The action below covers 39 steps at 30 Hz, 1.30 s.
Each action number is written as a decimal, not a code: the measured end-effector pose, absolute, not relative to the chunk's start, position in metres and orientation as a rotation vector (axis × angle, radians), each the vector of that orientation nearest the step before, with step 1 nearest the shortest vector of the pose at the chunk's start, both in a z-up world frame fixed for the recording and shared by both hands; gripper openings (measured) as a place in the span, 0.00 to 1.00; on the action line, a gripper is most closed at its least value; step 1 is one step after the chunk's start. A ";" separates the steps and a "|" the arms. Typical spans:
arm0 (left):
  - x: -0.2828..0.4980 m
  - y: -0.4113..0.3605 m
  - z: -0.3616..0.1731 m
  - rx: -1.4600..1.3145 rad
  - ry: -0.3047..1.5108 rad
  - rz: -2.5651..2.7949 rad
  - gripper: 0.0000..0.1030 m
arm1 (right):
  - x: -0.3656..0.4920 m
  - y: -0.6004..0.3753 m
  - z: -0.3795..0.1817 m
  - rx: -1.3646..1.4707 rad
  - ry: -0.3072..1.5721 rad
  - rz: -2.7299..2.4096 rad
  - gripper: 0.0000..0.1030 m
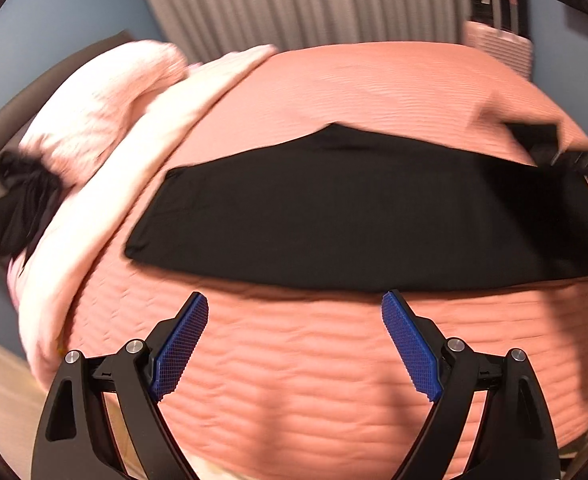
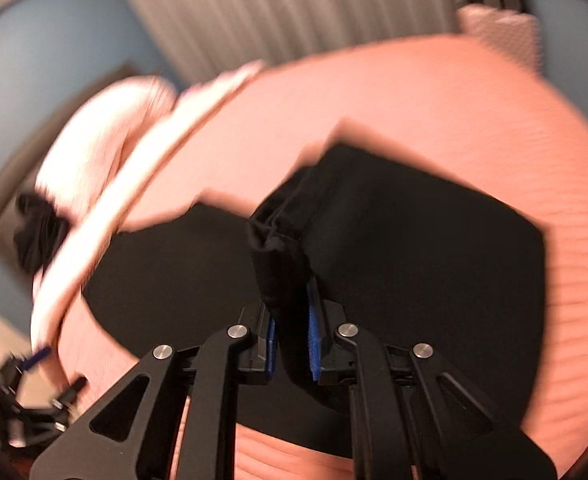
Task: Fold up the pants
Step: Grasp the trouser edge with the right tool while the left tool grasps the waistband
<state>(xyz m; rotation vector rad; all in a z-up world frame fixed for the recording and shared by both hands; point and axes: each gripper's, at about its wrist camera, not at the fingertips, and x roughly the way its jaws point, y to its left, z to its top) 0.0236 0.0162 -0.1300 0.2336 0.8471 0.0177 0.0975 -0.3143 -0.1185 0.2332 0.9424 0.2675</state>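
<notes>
At the far left a pale pink blanket (image 1: pixel 106 128) is heaped along the bed's edge with a dark bundle (image 1: pixel 22 208) tucked against it, both well clear of my working area, which I take to be why the folding happens out on the open coral bedspread (image 1: pixel 294 360). My left gripper (image 1: pixel 294 340) hangs over that bare spread just short of the near edge of the pants (image 1: pixel 354 216), its blue pads (image 1: pixel 184 344) spread wide with nothing between them; I judge I keep it open and low here so it can pin or catch the cloth once the fold comes across. The pants lie as a long black band across the bed, flat and smooth on the left end, so that part can serve as the base layer. Moving right, my right gripper (image 2: pixel 290 320) is closed tight on a bunched end of the pants (image 2: pixel 414 260), the fabric gathered into a thick ridge that stands up from between the pads, and the rest trailing down onto the bed. I hold it pinched and lifted so the end clears the spread instead of dragging and wrinkling. The right wrist view is blurred, so I cannot tell whether it is waistband or cuff. Beyond the right end stands a pink suitcase (image 1: pixel 498 40), apart from the bed. The fold itself is not yet laid down.
</notes>
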 end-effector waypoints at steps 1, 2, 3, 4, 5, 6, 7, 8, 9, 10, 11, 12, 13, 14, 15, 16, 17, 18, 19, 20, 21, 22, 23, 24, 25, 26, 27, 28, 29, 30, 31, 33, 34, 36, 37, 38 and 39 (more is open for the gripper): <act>0.026 0.029 -0.133 0.227 0.856 0.033 0.85 | 0.098 -0.297 -0.135 0.209 0.988 0.281 0.11; 0.029 0.043 -0.136 0.218 0.868 0.052 0.85 | 0.102 -0.276 -0.159 0.179 1.041 0.293 0.11; 0.032 0.055 -0.138 0.208 0.879 0.064 0.85 | 0.098 -0.268 -0.162 0.154 1.015 0.282 0.12; 0.034 0.066 -0.141 0.199 0.888 0.072 0.85 | 0.094 -0.262 -0.160 0.136 0.991 0.273 0.12; 0.038 0.078 -0.143 0.190 0.892 0.085 0.85 | 0.093 -0.259 -0.156 0.141 0.998 0.266 0.12; 0.039 0.087 -0.145 0.185 0.891 0.093 0.85 | 0.095 -0.259 -0.150 0.160 0.999 0.268 0.12; 0.042 0.095 -0.148 0.182 0.887 0.100 0.85 | 0.095 -0.256 -0.145 0.148 0.992 0.270 0.12; 0.045 0.100 -0.150 0.180 0.887 0.104 0.85 | 0.097 -0.253 -0.140 0.125 0.982 0.268 0.12; 0.049 0.105 -0.154 0.176 0.889 0.104 0.85 | 0.099 -0.247 -0.135 0.100 0.973 0.271 0.12; 0.055 0.108 -0.156 0.169 0.894 0.103 0.85 | 0.100 -0.243 -0.133 0.090 0.974 0.279 0.12; 0.062 0.113 -0.159 0.148 0.908 0.103 0.85 | 0.106 -0.236 -0.139 0.077 1.002 0.298 0.15; 0.066 0.116 -0.161 0.123 0.918 0.098 0.85 | 0.115 -0.231 -0.144 0.060 1.038 0.303 0.17; 0.070 0.118 -0.162 0.090 0.923 0.086 0.85 | 0.117 -0.224 -0.154 0.017 1.060 0.296 0.20; 0.075 0.121 -0.163 0.049 0.928 0.071 0.85 | 0.116 -0.221 -0.153 -0.007 1.023 0.294 0.23; 0.079 0.123 -0.164 0.013 0.939 0.062 0.85 | 0.116 -0.216 -0.149 -0.022 1.021 0.302 0.30; 0.083 0.128 -0.166 -0.024 0.950 0.050 0.85 | 0.113 -0.213 -0.145 -0.026 1.038 0.313 0.53; 0.088 0.138 -0.168 -0.078 0.955 0.035 0.85 | 0.105 -0.210 -0.136 -0.037 1.028 0.308 0.70; 0.092 0.146 -0.170 -0.122 0.954 0.023 0.85 | 0.098 -0.209 -0.130 -0.052 1.008 0.307 0.74; 0.096 0.156 -0.171 -0.169 0.947 0.011 0.85 | 0.086 -0.207 -0.120 -0.095 0.982 0.318 0.78; 0.103 0.169 -0.175 -0.224 0.942 0.004 0.85 | 0.078 -0.205 -0.115 -0.119 0.973 0.321 0.79; 0.112 0.182 -0.179 -0.277 0.948 0.005 0.85 | 0.068 -0.205 -0.108 -0.144 0.962 0.321 0.79; 0.117 0.191 -0.182 -0.306 0.949 0.010 0.85 | 0.059 -0.205 -0.101 -0.160 0.949 0.323 0.79; 0.127 0.204 -0.186 -0.358 0.945 0.014 0.85 | 0.047 -0.207 -0.092 -0.169 0.932 0.322 0.79; 0.135 0.215 -0.191 -0.402 0.945 0.021 0.85 | 0.041 -0.209 -0.087 -0.168 0.928 0.320 0.79; 0.141 0.224 -0.195 -0.446 0.946 0.018 0.85 | 0.033 -0.211 -0.082 -0.163 0.925 0.318 0.80; 0.150 0.236 -0.202 -0.517 0.943 -0.004 0.85 | 0.025 -0.214 -0.075 -0.155 0.920 0.320 0.80; 0.157 0.244 -0.208 -0.578 0.938 -0.020 0.85 | 0.021 -0.212 -0.072 -0.155 0.915 0.319 0.80; 0.162 0.250 -0.213 -0.623 0.930 -0.038 0.85 | 0.015 -0.214 -0.066 -0.159 0.906 0.313 0.80; 0.169 0.258 -0.221 -0.683 0.919 -0.053 0.84 | 0.013 -0.213 -0.064 -0.163 0.903 0.306 0.80; 0.174 0.263 -0.225 -0.724 0.907 -0.056 0.84 | 0.009 -0.214 -0.060 -0.167 0.898 0.300 0.80; 0.177 0.268 -0.226 -0.762 0.872 -0.065 0.87 | 0.004 -0.216 -0.055 -0.170 0.894 0.294 0.80; 0.185 0.275 -0.227 -0.817 0.812 -0.063 0.88 | -0.003 -0.222 -0.050 -0.168 0.892 0.280 0.80; 0.189 0.276 -0.228 -0.831 0.799 -0.060 0.88 | -0.005 -0.226 -0.049 -0.160 0.892 0.269 0.80; 0.196 0.273 -0.227 -0.825 0.772 -0.041 0.88 | -0.005 -0.233 -0.050 -0.140 0.902 0.245 0.82; 0.196 0.269 -0.224 -0.801 0.760 -0.038 0.73 | -0.006 -0.238 -0.051 -0.120 0.907 0.233 0.84; 0.198 0.263 -0.218 -0.747 0.756 -0.031 0.31 | -0.006 -0.242 -0.051 -0.104 0.908 0.227 0.84; 0.200 0.257 -0.213 -0.699 0.764 -0.019 0.16 | -0.007 -0.248 -0.050 -0.084 0.906 0.214 0.84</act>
